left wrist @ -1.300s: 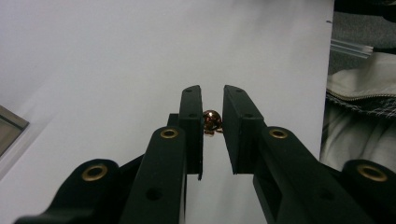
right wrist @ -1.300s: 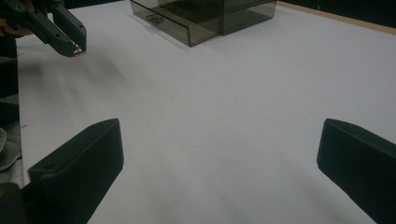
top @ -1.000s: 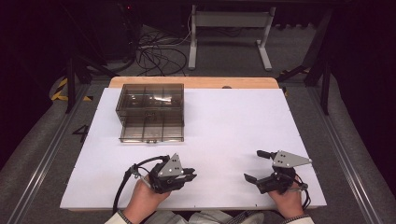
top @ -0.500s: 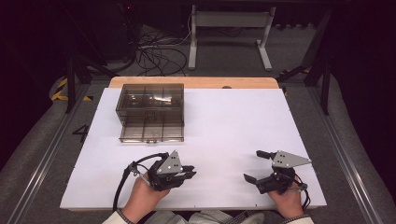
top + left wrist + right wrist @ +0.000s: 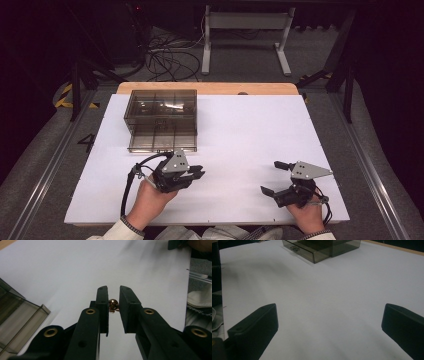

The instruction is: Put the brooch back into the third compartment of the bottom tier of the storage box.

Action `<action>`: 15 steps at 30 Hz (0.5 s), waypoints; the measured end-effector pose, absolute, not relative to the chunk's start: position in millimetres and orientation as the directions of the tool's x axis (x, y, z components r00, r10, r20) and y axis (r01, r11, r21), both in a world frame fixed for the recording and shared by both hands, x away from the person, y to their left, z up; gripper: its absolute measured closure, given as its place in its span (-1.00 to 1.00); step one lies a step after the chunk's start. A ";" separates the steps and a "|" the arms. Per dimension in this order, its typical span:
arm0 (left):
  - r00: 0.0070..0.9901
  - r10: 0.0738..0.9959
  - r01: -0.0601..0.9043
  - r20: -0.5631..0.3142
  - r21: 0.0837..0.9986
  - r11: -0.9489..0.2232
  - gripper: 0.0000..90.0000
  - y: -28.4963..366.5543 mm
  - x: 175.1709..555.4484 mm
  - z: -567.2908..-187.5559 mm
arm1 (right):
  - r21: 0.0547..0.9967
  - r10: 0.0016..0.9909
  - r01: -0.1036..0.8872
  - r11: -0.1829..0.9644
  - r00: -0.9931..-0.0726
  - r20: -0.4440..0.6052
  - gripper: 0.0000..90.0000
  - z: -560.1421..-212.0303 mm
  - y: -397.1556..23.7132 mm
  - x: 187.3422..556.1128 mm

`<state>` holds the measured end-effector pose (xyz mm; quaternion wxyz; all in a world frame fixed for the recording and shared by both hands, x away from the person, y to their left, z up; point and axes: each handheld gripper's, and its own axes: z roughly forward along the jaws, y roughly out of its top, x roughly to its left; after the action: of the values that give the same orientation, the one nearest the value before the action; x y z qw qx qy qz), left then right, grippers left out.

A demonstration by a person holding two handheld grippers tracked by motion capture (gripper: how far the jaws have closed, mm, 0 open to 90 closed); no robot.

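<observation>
The left gripper (image 5: 113, 298) has its two black jaws clenched on a small shiny copper-coloured metal piece (image 5: 113, 305), which sits near the tips of the pads, above the white table sheet (image 5: 250, 130). What the piece is exactly I cannot tell; it is too small. In the high view this gripper (image 5: 199, 172) is near the front of the smoky transparent plastic drawer box (image 5: 161, 112). The right gripper (image 5: 272, 177) rests on the sheet, well apart from the box, with its jaws released wide and nothing between them.

I judge that the step in hand is to carry the piece to the open drawer (image 5: 162, 141). To do it well, the grip should keep firm, because the piece is round and held only at the pad tips, so it may slip or roll out. The hand should travel slowly, bring the tips over one compartment, go low, and only then release.

The lowest drawer of the box is pulled out toward the person and has dividers. I cannot tell if anything lies in it. Inside the upper part, some small things show dimly through the tinted wall.
</observation>
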<state>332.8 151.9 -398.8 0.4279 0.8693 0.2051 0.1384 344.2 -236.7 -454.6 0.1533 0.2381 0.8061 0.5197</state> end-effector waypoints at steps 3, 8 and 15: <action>0.870 0.488 0.243 0.067 0.803 -0.544 0.75 155.2 336.6 -396.2 | 0.910 0.543 0.226 0.347 -0.840 0.001 -0.97 -454.7 -236.6 344.3; 0.857 0.512 0.260 0.058 0.808 -0.528 0.75 160.9 344.8 -393.6 | 0.909 0.545 0.229 0.349 -0.838 0.001 -0.97 -454.8 -236.5 344.4; 0.841 0.538 0.276 0.055 0.812 -0.514 0.75 167.2 352.2 -391.9 | 0.909 0.545 0.229 0.347 -0.838 0.002 -0.97 -454.6 -236.8 344.2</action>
<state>352.2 167.2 -391.9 0.4318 0.8569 0.2373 0.1514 344.2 -236.8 -454.6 0.1527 0.2399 0.8065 0.5184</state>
